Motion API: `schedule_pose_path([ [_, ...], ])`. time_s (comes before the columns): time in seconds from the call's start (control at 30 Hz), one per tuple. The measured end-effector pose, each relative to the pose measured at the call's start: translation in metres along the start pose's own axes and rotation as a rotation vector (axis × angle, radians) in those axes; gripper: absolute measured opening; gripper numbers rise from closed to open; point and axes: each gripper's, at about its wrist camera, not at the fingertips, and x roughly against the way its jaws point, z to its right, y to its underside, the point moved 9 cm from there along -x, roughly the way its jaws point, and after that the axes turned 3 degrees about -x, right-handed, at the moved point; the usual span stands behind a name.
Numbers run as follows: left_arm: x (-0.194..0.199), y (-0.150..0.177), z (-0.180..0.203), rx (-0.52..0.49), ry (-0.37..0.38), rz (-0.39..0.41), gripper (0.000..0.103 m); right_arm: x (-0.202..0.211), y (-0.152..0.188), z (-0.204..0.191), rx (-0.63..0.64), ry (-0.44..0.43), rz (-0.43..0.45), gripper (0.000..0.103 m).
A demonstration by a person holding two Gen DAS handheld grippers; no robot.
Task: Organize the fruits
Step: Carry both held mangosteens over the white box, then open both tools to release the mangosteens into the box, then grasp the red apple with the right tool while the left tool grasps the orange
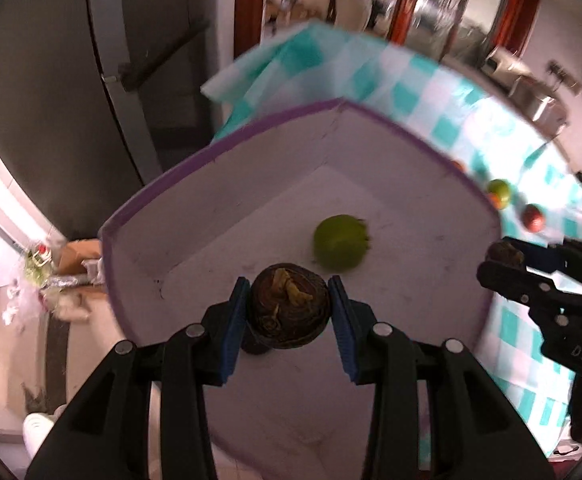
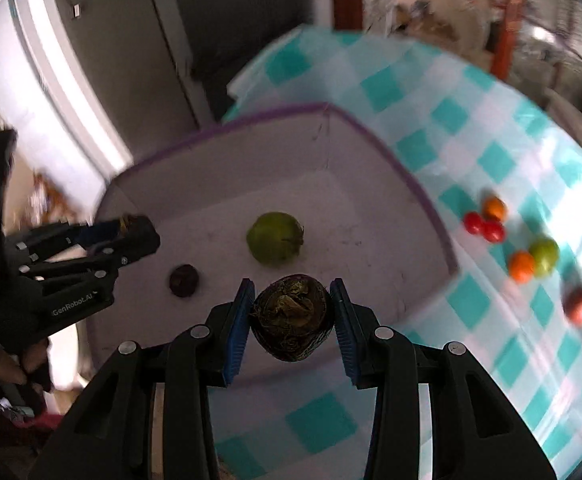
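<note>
- The left gripper (image 1: 289, 312) is clenching a dark fruit (image 1: 289, 308) over the box (image 1: 219, 208), likely for dropping in.
- The right gripper (image 2: 291, 316) is gripping another dark fruit (image 2: 293, 316), lower centre, near the box's edge.

A dark, wrinkled round fruit (image 1: 289, 306) is sitting pinched between blue pads above a white, purple-rimmed bin (image 1: 211, 216); a second dark fruit (image 2: 293, 318) is being held the same way over the bin's near edge. A green fruit (image 2: 275, 238) and a small dark fruit (image 2: 184, 280) are lying inside. Red, orange and green fruits (image 2: 523, 256) are lying scattered on the checked cloth beside it.
</note>
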Motion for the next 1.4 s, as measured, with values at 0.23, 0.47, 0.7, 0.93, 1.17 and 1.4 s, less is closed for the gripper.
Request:
schedule_pose_path([
  [0.23,-0.076,-0.009,0.001,-0.036,-0.094,-0.257,0.040,-0.099,-0.007,0.017,0.161,0.031,-0.367,0.038],
  [0.47,-0.122,0.000,-0.003,-0.052,-0.126,-0.428,0.040,-0.141,-0.004,0.022,0.243,0.042,-0.513,0.038],
  [0.7,-0.127,0.006,-0.009,-0.039,-0.141,-0.462,0.041,-0.140,-0.002,0.018,0.259,0.039,-0.530,0.044],
  [0.93,-0.104,-0.003,-0.010,-0.029,-0.130,-0.361,0.061,-0.119,-0.016,0.023,0.176,0.066,-0.388,0.067],
  [1.17,0.023,-0.034,0.006,0.002,-0.155,0.114,0.090,0.018,-0.024,0.033,-0.069,0.027,0.108,0.085],
  [1.4,0.101,-0.015,0.094,-0.071,-0.008,0.353,0.101,0.093,0.098,0.096,-0.256,0.182,0.162,0.087],
])
